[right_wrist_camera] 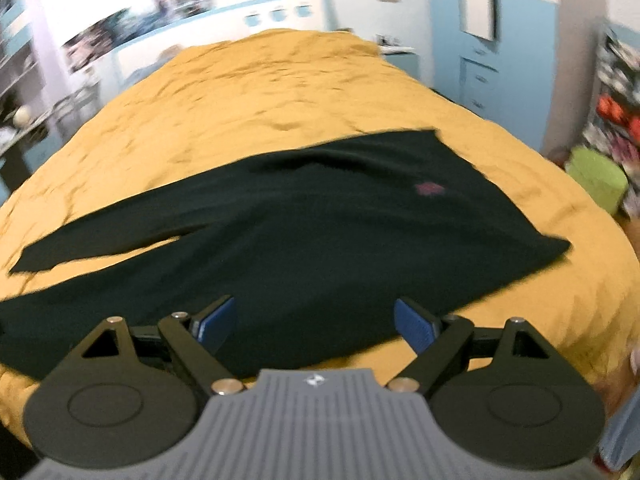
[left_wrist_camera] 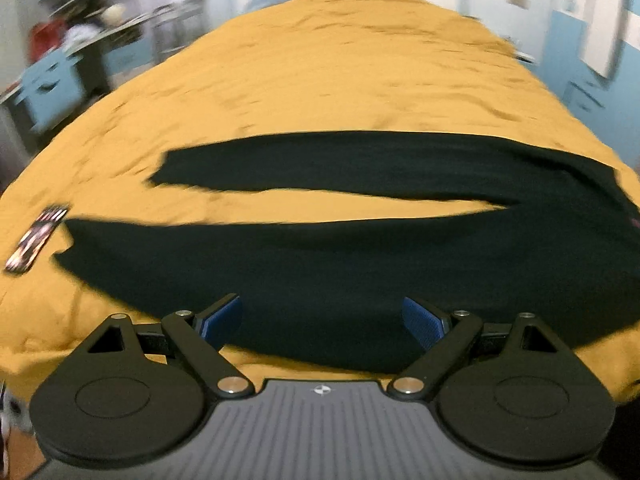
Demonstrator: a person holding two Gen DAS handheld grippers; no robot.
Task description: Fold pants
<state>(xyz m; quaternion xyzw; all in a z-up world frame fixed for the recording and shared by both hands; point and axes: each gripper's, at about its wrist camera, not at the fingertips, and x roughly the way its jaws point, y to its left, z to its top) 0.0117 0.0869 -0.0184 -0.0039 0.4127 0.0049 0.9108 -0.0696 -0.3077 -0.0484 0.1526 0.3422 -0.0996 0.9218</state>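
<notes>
From the left wrist we see one pair of black pants (left_wrist_camera: 340, 240) flat on the mustard bedspread (left_wrist_camera: 320, 80) – two legs apart, left gripper (left_wrist_camera: 322, 320) spread, holding nothing; from the right wrist, right gripper (right_wrist_camera: 314, 322) likewise – one pink emblem (right_wrist_camera: 430, 189)

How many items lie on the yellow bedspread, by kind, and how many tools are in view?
Black pants: 1
Patterned flat item, maybe a phone: 1
Left tool, open: 1
Right tool, open: 1
Total: 4

A home bedroom: mustard-covered bed (right_wrist_camera: 304, 92), blue drawers (right_wrist_camera: 478, 80), wall posters (right_wrist_camera: 140, 20).
</notes>
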